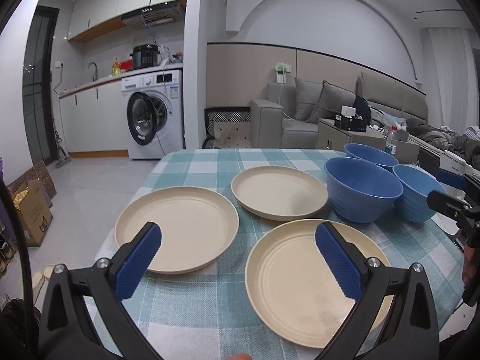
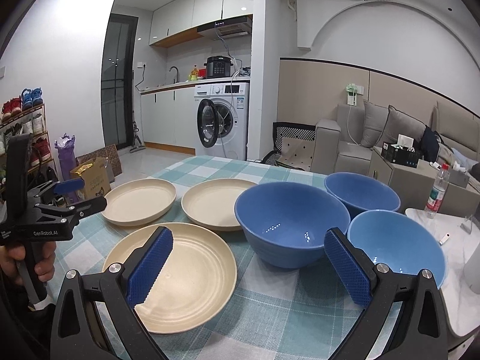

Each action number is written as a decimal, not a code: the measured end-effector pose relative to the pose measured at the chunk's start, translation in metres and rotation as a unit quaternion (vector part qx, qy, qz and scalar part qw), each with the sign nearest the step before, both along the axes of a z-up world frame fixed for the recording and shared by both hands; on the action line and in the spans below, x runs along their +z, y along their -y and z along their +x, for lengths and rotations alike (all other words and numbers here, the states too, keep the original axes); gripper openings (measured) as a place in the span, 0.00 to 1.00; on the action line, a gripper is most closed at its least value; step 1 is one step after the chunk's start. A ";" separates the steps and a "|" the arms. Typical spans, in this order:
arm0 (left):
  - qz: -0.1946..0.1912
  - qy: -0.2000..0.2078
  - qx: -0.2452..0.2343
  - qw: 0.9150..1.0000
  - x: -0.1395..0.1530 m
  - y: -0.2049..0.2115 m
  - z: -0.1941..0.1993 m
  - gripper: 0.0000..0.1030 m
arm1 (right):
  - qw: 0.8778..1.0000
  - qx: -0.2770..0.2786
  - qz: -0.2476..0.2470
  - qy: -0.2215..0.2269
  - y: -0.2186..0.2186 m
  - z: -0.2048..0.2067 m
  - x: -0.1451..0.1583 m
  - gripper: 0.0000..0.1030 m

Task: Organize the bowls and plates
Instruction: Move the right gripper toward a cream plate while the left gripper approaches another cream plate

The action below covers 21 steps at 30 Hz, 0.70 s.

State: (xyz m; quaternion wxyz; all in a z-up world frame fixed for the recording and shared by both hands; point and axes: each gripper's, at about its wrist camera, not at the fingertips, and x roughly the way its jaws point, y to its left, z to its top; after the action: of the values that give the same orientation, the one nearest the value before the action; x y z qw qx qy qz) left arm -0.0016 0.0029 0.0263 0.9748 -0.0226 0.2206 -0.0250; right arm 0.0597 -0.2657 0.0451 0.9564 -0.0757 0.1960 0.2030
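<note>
- Three cream plates lie flat on the desk [image 1: 192,162], which is covered by a teal checked cloth: the near plate [image 1: 303,282], the left plate [image 1: 186,225] and the far plate [image 1: 279,192]. None overlaps another; each rests on its own patch of cloth.
- Three blue bowls stand upright in a tight cluster at the right side of the desk: a dark blue front bowl [image 2: 291,225], a dark blue back bowl [image 2: 361,192] and a lighter blue bowl [image 2: 396,249] nearest the right edge. Their rims look to be touching or nearly so.
- The left gripper [image 1: 238,246] is spread wide and holds nothing; it hovers over the near and left plates.
- The right gripper [image 2: 249,258] is likewise wide apart and empty, hanging above the near plate, the front bowl and the lighter bowl.
- One washing machine [image 2: 223,120] stands with its door ajar behind the desk, and one clear bottle [image 2: 438,192] stands on a white side surface to the right.
</note>
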 end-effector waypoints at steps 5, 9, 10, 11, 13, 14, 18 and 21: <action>-0.008 0.000 -0.008 1.000 0.013 -0.002 0.001 1.00 | 1.000 0.003 0.001 -0.002 0.002 0.001 0.019 1.00; -0.002 0.008 -0.002 1.000 0.021 -0.004 0.002 1.00 | 1.000 0.003 -0.011 -0.001 0.001 0.005 0.034 1.00; -0.001 0.008 0.000 1.000 0.023 -0.005 0.003 1.00 | 1.000 0.002 -0.017 0.000 0.000 0.006 0.038 1.00; -0.001 0.008 0.001 1.000 0.025 -0.006 0.004 1.00 | 1.000 0.002 -0.019 0.002 -0.001 0.006 0.041 1.00; -0.002 0.008 0.001 1.000 0.028 -0.009 0.006 1.00 | 1.000 0.006 -0.024 0.006 -0.003 0.005 0.051 1.00; -0.003 0.008 0.001 1.000 0.030 -0.010 0.007 1.00 | 1.000 0.006 -0.027 0.006 -0.004 0.005 0.055 1.00; -0.006 0.000 -0.001 1.000 0.035 -0.012 0.013 1.00 | 0.999 0.002 -0.048 0.006 -0.009 0.005 0.074 1.00; -0.012 -0.008 -0.006 1.000 0.037 -0.014 0.018 1.00 | 0.999 0.002 -0.053 -0.006 -0.011 0.011 0.085 1.00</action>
State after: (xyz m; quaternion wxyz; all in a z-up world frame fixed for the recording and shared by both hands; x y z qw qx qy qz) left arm 0.0169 0.0165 0.0630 0.9724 -0.0328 0.2285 -0.0330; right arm 0.0709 -0.2545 0.1306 0.9494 -0.1253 0.2119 0.1948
